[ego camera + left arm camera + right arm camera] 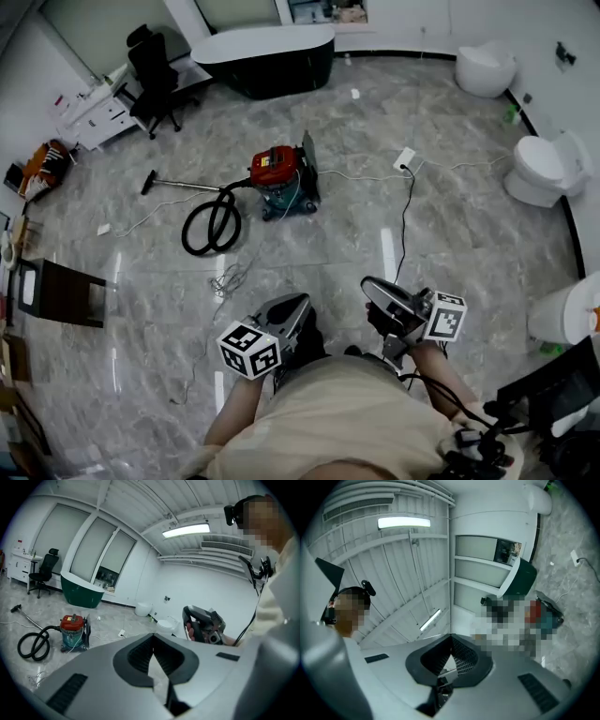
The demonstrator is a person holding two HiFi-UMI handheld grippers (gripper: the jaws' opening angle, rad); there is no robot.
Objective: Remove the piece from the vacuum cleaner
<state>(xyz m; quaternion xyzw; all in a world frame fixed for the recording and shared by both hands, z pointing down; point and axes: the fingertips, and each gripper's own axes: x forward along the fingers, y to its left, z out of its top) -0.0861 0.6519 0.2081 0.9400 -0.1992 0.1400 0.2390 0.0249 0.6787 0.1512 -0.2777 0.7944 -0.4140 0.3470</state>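
With my left gripper (pixel 300 304) and right gripper (pixel 371 285) both pressed together empty, loose cables (pixel 230 278) cross the floor (pixel 375 112) before the vacuum cleaner (pixel 281 176).

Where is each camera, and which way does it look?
Head view: on the person's head, looking steeply down at the floor and vacuum cleaner; shows torso, left gripper and right gripper.
Left gripper view: on the left gripper, looking across the floor; shows the hand holding the right gripper.
Right gripper view: on the right gripper, tilted up toward the ceiling light; shows a shoulder.
Shared: all three show the vacuum cleaner.
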